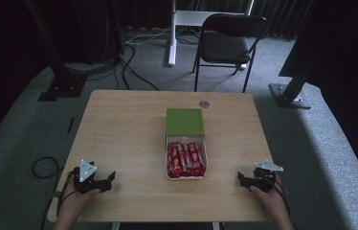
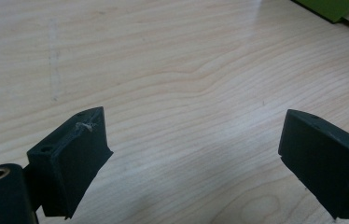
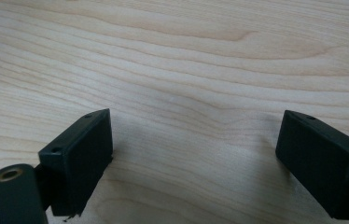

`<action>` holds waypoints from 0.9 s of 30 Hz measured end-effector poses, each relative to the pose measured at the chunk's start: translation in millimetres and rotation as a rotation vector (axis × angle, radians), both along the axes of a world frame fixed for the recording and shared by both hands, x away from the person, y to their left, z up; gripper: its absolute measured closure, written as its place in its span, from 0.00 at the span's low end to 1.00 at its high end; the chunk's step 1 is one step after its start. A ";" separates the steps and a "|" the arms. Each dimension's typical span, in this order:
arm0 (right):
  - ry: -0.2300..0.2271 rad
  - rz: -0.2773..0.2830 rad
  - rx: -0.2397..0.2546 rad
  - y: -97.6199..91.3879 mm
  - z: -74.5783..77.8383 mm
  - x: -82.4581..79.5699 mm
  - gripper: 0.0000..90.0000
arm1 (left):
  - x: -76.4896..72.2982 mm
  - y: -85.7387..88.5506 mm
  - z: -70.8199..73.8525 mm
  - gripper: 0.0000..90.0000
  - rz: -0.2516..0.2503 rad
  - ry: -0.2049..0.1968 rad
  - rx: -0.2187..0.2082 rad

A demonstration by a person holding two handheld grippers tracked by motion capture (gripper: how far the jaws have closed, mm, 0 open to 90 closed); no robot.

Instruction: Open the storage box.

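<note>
A white box [image 1: 206,154] lies open at the table's middle, packed with several red wrapped bars [image 1: 185,159]. Its green lid [image 1: 184,121] is folded back behind it, and a corner of that lid [image 2: 336,7] shows in the left gripper view. My left gripper [image 1: 109,179] rests near the front left of the table, open, with bare wood between its jaws [image 2: 196,154]. My right gripper [image 1: 240,178] rests near the front right, also open over bare wood [image 3: 196,154]. Both point inward toward the box, and each is well apart from it.
The wooden table [image 1: 119,129] has a small round grey disc [image 1: 204,104] near its far edge. Beyond it stand a black folding chair [image 1: 227,43], a white stand leg [image 1: 172,33] and black frame posts [image 1: 57,72], with cables [image 1: 134,67] on the carpet.
</note>
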State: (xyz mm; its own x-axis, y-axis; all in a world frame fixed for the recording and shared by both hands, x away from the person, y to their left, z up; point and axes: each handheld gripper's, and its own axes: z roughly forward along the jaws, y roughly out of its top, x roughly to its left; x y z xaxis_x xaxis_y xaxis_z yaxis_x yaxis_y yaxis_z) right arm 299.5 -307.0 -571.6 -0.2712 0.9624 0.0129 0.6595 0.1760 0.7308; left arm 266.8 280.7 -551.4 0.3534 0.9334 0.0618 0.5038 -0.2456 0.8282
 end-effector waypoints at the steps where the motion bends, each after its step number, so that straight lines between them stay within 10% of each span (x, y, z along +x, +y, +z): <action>1: 0.000 0.000 0.000 0.0 0.0 0.0 0.12 | 0.3 0.4 -0.3 0.10 0.016 0.005 0.003; 13: 0.000 -0.001 0.000 0.1 0.0 0.0 0.12 | 3.7 13.4 -5.8 0.10 0.191 0.078 0.025; 27: 0.000 -0.002 -0.001 0.2 0.1 0.3 0.11 | 7.0 9.4 -12.0 0.10 0.207 0.166 0.059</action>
State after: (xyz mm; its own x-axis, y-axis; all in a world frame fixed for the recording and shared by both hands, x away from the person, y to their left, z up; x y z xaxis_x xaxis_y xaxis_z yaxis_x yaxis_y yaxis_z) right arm 299.8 -306.7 -571.5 -0.2690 0.9631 0.0117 0.6602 0.1755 0.7303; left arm 273.8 290.1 -563.4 0.1649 0.9834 0.0754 0.6761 -0.1684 0.7173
